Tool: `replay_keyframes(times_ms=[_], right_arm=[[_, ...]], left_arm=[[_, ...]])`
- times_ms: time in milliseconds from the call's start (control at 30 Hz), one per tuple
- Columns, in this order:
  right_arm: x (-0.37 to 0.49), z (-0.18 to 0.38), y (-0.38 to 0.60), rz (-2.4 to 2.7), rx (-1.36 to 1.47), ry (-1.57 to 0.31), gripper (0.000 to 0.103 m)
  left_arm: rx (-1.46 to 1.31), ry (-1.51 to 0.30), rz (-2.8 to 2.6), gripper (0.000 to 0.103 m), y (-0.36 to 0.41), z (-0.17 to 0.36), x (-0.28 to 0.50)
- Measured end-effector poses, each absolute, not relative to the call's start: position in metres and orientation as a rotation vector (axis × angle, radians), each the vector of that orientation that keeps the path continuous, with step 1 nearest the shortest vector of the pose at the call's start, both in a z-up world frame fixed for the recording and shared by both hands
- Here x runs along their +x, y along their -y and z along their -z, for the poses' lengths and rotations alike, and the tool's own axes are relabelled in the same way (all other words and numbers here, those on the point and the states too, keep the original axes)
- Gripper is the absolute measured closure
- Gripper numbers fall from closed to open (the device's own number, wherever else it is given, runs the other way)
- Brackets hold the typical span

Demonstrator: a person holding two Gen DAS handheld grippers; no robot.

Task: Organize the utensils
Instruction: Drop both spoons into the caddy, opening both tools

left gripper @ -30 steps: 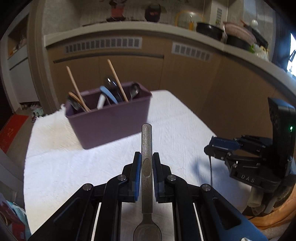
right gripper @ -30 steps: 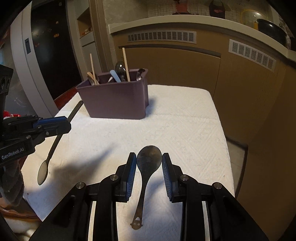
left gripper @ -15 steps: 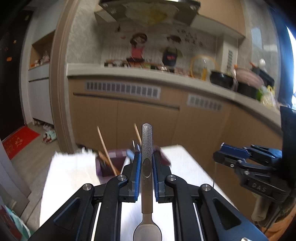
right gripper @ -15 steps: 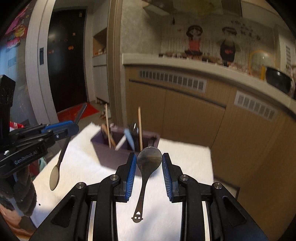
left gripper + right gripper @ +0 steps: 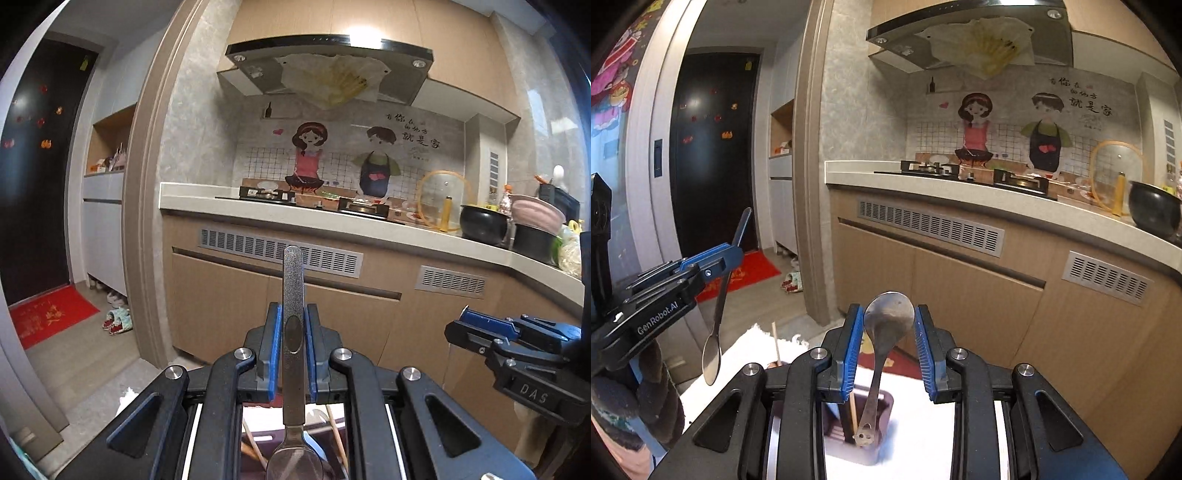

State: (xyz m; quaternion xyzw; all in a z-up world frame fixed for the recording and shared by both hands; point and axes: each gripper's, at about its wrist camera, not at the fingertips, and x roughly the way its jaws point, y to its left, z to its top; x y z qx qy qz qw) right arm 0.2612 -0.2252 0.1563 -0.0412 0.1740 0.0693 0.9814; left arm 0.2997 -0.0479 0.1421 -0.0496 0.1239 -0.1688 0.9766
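— Two spoons up in the air, none on the white table as far as visible. How far along?

— Nearly done, by the look of it. Starting at the left: left tool clamped tight on the flat handle of a steel spoon, handle end pointing up and forward, bowl hanging below toward the camera. Seen from the right-side view as well, with the bowl dangling under the blue pads.

— And below it?

— Purple utensil bin on the table, already stocked: wooden chopsticks and other handles standing inside. Only partly seen behind the fingers, so exact contents hard to tell.

— Further right?

— Right tool pinching a second spoon by its bowl, pads pressed against the bowl's edges, handle drooping straight down over the bin's opening. Held, not loose.

— Left to do?

— Lower both spoons into the bin and let go. Right one looks better lined up; left one probably needs to come in over the bin first. Rest of the table mostly hidden, so no telling whether more pieces wait out of sight.
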Motion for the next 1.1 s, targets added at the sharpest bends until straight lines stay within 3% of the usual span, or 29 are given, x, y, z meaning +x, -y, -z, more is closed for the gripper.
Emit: replay_keyframes(times_ms=[467,733,1100], right_arm=[[0.338,-0.073,0.202,-0.188,-0.104,-0.509,0.074],[0.348,-0.033,0.195,-0.215,-0.112,-0.595,0.074],[0.341,-0.001,0.188,-0.235,-0.122,-0.675,0.073]], left_arm=[[-0.105,-0.373,0.294,0.093,0.054,-0.055,0.354],[-0.079,-0.376,0.292,0.093,0.055,-0.027,0.345],[-0.113,-0.515,0.309,0.089,0.058,0.0,0.348]])
